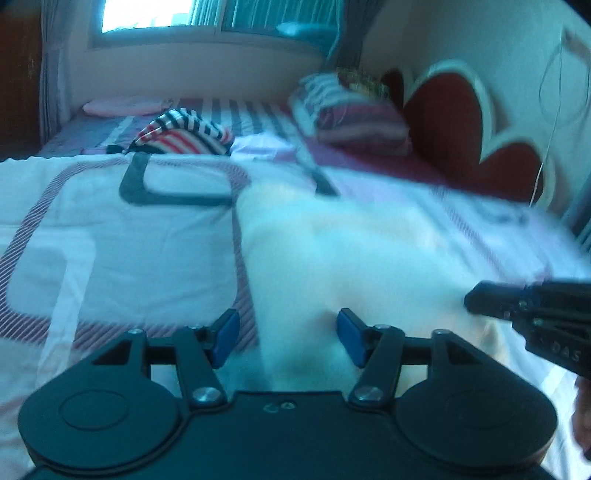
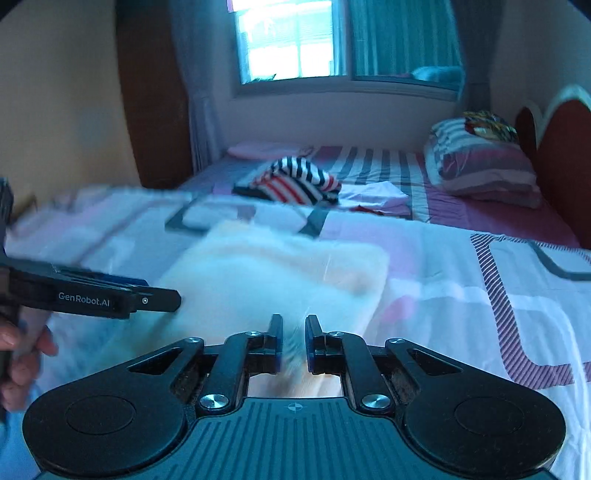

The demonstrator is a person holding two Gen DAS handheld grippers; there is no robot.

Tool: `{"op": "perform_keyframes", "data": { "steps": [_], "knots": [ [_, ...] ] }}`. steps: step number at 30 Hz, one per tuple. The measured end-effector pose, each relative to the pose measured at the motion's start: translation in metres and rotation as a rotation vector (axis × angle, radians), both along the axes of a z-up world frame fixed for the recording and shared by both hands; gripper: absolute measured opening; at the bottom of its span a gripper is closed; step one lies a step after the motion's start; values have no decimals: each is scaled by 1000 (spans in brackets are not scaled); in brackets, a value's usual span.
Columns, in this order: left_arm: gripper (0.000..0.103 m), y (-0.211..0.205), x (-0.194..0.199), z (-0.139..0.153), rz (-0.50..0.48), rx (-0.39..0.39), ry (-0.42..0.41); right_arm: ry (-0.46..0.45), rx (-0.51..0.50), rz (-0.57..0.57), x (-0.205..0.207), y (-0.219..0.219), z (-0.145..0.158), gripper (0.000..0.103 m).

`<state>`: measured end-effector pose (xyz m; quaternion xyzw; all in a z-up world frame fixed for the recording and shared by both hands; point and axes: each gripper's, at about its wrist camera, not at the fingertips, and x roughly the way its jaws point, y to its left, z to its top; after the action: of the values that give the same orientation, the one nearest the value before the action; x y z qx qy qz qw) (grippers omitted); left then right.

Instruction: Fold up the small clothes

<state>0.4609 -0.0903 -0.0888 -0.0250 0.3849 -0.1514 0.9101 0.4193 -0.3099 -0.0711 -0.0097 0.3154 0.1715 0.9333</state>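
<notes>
Folding looks underway: the soft white fuzzy garment [image 2: 273, 273] lies mid-bed on the pink-striped quilt [image 2: 480, 295]. Left gripper [image 1: 288, 338] spread wide, empty; right gripper [image 2: 294, 341] nearly pinched, can't tell if it's got fabric. Next move needs an edge grabbed.

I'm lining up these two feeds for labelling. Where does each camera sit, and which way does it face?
Left wrist: on the left gripper, jaws open over the white garment, facing the window; right gripper enters at right.
Right wrist: on the right gripper, jaws nearly shut on the white garment, facing the same window; left gripper and hand at left.
Shared: garment, striped clothes, pillow.
</notes>
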Motion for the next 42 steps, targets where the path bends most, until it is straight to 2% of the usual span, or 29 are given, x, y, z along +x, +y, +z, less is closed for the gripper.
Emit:
{"op": "perform_keyframes", "data": {
  "steps": [1,2,4,6,11,15,18,20,24,31,42],
  "knots": [
    [60,0,-3,-1,3,3,1,24,-57,-20,2,4,-7,10],
    [60,0,-4,1,5,3,11,46,-70,-44,5,3,-13,10],
    [57,1,-13,9,2,26,-3,73,-19,-95,6,-8,-9,10],
    [57,3,-26,14,-21,44,-29,45,30,-106,-7,-16,3,10],
    [57,13,-59,6,-37,45,-2,67,110,-88,-48,-23,13,11],
    [57,22,-73,-6,-13,10,39,139,108,-89,-68,-16,-2,28],
    [57,27,-81,-8,1,-3,44,183,117,-70,-81,-12,-13,29],
    [57,26,-84,-7,-1,6,47,205,81,-69,-87,-9,-21,28],
    [58,21,-89,-8,-7,29,46,199,83,-101,-96,-10,-29,28],
    [58,22,-100,-9,-11,38,42,206,94,-152,-100,-10,-29,28],
    [60,21,-103,-8,-33,77,47,220,78,-144,-98,-9,-30,28]
  ]
}}
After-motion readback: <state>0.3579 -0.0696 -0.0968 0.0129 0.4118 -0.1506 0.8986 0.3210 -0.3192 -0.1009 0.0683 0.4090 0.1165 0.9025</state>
